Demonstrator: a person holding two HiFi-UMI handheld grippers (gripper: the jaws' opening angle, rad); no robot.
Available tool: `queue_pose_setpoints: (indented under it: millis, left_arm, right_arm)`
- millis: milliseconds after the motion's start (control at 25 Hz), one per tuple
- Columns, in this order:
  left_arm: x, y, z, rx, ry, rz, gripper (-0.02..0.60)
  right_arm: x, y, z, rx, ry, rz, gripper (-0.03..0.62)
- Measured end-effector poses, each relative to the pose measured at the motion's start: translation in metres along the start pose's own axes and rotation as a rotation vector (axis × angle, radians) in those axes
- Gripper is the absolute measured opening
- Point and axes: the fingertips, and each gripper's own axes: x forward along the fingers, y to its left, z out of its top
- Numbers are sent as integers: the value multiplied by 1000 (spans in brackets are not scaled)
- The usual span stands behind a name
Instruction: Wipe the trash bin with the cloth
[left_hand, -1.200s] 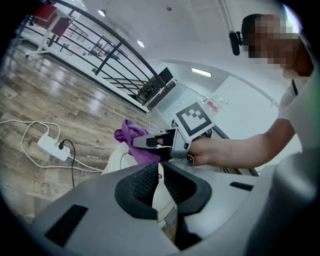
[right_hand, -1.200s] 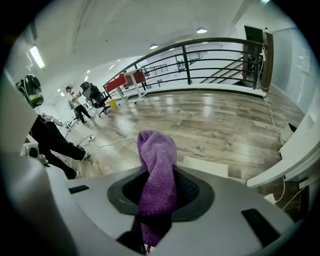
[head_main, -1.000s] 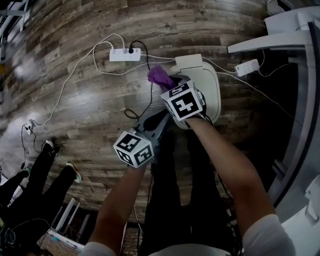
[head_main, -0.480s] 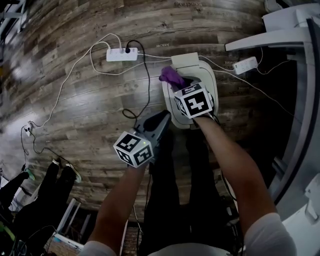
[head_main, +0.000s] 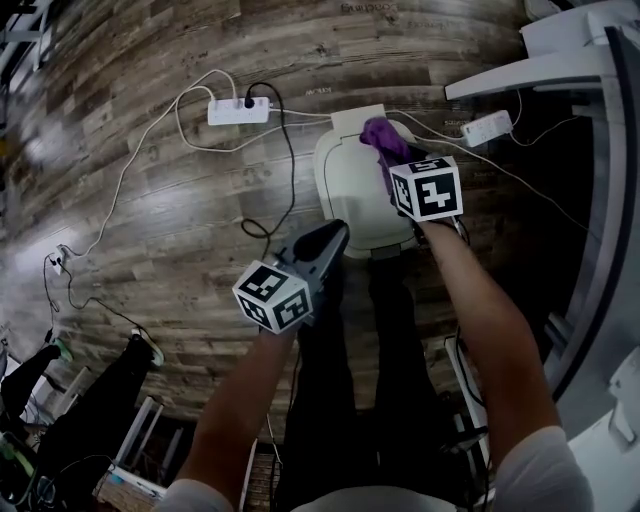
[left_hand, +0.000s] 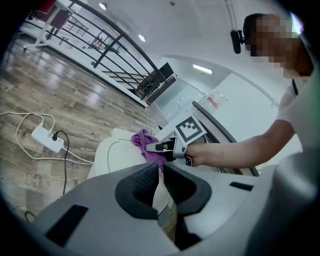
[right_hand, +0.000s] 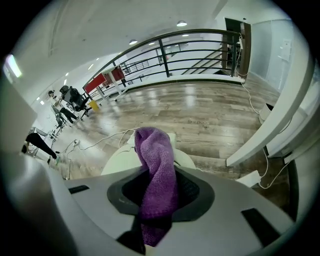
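The white trash bin (head_main: 350, 190) stands on the wood floor, seen from above with its lid down. My right gripper (head_main: 388, 152) is shut on a purple cloth (head_main: 378, 134), which rests on the lid's far right part. In the right gripper view the cloth (right_hand: 157, 165) hangs out from between the pads over the bin (right_hand: 117, 162). My left gripper (head_main: 335, 232) sits at the bin's near left edge. In the left gripper view its narrow gap (left_hand: 159, 182) is filled by a cream strip of the bin's rim. That view also shows the cloth (left_hand: 144, 140) on the lid (left_hand: 117, 155).
A white power strip (head_main: 238, 110) with looping cables lies on the floor left of the bin. A second white adapter (head_main: 487, 128) lies to the right. White furniture (head_main: 570, 60) closes off the right side. Another person's legs (head_main: 110, 370) are at lower left.
My right gripper has carried the cloth across the lid from its left side to its far right. My left gripper has stayed at the bin's near edge.
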Motion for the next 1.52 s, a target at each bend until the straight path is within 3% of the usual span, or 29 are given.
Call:
queue_pose_setpoints:
  millis: [440, 600, 800, 1040, 1280, 1520]
  left_arm:
    - [9, -5, -5, 6, 17, -1, 29]
    - [9, -5, -5, 6, 16, 4, 29]
    - [4, -1, -7, 4, 17, 13, 29]
    - [-13, 9, -15, -12, 19, 43, 29]
    - [-34, 19, -19, -37, 1, 77, 29]
    - [-54, 35, -15, -70, -47, 130, 29]
  right_arm:
    - [-29, -101, -35, 85, 56, -232, 107]
    - [-43, -111, -36, 111, 25, -244, 107]
    - [-50, -78, -21, 101, -61, -150, 107]
    - [-44, -3, -5, 65, -107, -11, 107]
    - [-27, 82, -5, 38, -87, 144, 107]
    - [-9, 142, -16, -8, -38, 241, 107]
